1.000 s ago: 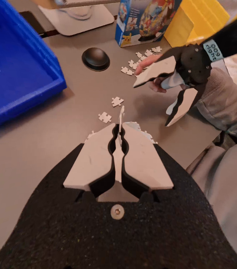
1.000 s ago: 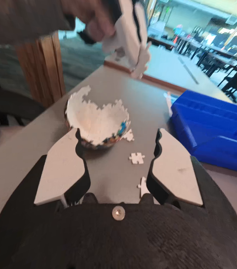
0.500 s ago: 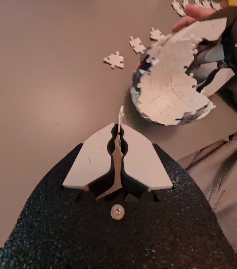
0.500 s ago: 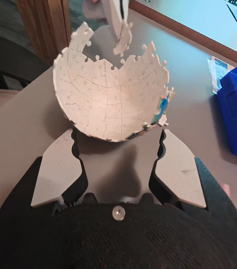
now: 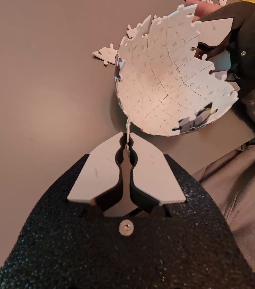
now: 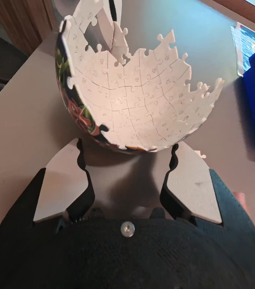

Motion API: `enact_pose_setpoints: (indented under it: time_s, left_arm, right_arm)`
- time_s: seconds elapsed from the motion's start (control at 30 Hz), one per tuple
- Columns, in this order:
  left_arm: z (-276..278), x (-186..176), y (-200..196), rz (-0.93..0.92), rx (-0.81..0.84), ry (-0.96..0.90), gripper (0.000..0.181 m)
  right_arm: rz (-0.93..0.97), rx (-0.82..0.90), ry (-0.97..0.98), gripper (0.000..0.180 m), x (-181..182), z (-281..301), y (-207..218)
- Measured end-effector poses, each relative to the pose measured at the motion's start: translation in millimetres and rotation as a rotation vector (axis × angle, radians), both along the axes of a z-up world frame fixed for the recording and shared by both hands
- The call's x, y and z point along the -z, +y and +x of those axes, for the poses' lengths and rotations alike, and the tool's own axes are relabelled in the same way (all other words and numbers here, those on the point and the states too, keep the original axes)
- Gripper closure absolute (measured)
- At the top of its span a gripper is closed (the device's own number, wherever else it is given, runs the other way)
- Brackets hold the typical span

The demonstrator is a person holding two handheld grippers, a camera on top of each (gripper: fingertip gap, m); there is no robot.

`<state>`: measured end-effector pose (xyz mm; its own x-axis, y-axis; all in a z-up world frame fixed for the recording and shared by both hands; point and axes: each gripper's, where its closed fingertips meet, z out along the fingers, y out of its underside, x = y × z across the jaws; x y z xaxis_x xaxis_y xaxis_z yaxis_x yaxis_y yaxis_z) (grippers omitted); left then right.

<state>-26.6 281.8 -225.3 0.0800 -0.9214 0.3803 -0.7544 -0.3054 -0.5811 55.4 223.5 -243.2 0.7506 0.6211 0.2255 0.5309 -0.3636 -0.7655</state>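
Table: grey-brown top [image 6: 22, 125] — wood-trimmed far edge.
Post: wooden [image 6: 18, 23], beside the table.
Light: warm, soft.

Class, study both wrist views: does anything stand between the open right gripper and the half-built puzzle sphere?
Nothing visible does. The right gripper is open, its fingertips just short of the puzzle shell, with only bare table between.

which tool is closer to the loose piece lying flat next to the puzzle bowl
Right. The open right tool sits at the puzzle bowl's base, with the loose piece beside its finger. The left tool, pinching another piece, is across the bowl.
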Motion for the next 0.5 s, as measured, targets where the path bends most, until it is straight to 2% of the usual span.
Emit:
enact_pose_setpoints:
  time_s: [0.27,0.5]
  left_arm:
    - [12.1,-0.3,2.6,-0.068,-0.004,-0.080,0.179]
    - [48.4,-8.1,-15.7,-0.124,0.078,-0.152,0.179]
  right_arm:
    - [0.118,0.101,-0.027,0.081,-11.7,5.3,0.0]
    - [0.166,0.220,-0.055,0.081,-16.3,29.2,-32.9]
